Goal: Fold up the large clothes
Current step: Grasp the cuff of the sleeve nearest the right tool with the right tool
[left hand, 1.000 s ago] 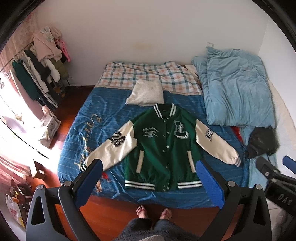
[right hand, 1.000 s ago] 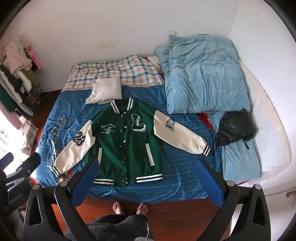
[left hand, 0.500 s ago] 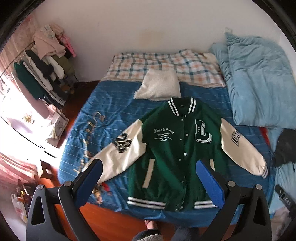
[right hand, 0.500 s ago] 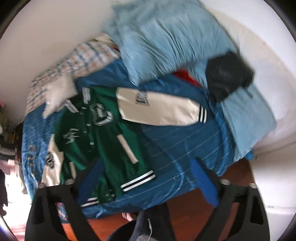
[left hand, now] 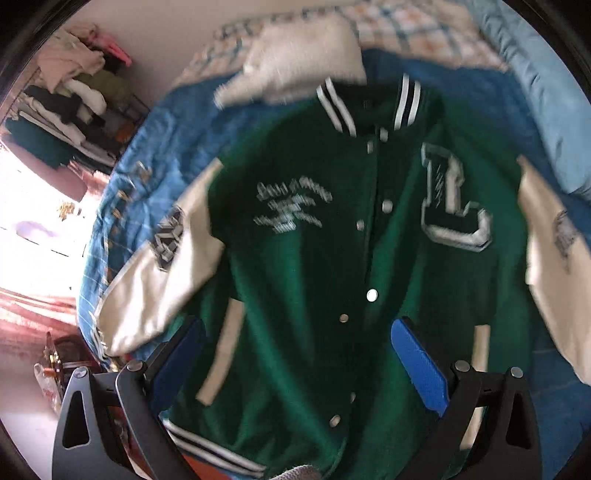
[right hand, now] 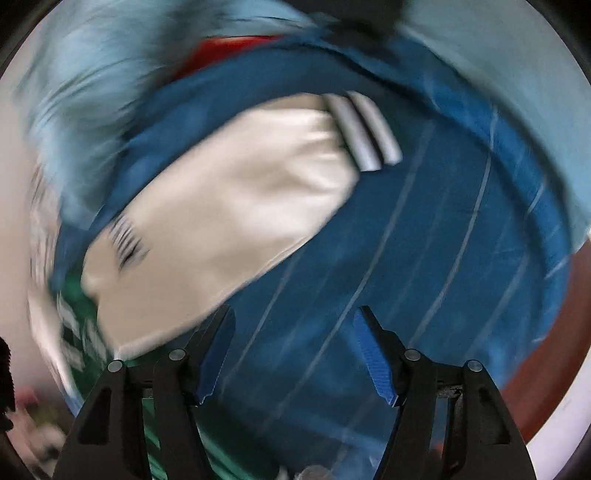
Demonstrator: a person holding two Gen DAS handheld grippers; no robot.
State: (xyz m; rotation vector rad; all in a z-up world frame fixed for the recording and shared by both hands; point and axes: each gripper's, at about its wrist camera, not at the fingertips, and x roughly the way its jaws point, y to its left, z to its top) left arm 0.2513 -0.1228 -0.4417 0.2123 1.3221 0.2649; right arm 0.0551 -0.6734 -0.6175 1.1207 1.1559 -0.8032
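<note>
varsity jacket [left hand: 332,258] spread flat on bed [right hand: 424,258] | left hand-held gripper [left hand: 295,354] held open above hem | right hand-held gripper [right hand: 293,354] open, nearer cream sleeve [right hand: 229,206], which is seen running up-right from it

Blue-sheeted bed [left hand: 122,206], white wall [left hand: 177,33], cluttered clothes rack [left hand: 70,107], glaring daylight.

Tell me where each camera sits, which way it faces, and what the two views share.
Left wrist: on the left gripper, looking down at the green jacket front on the blue bed sheet; only its own open fingers show.
Right wrist: on the right gripper, tilted over the jacket's cream sleeve and sheet; its open fingers show.
Shared: the jacket and the sheet.
</note>
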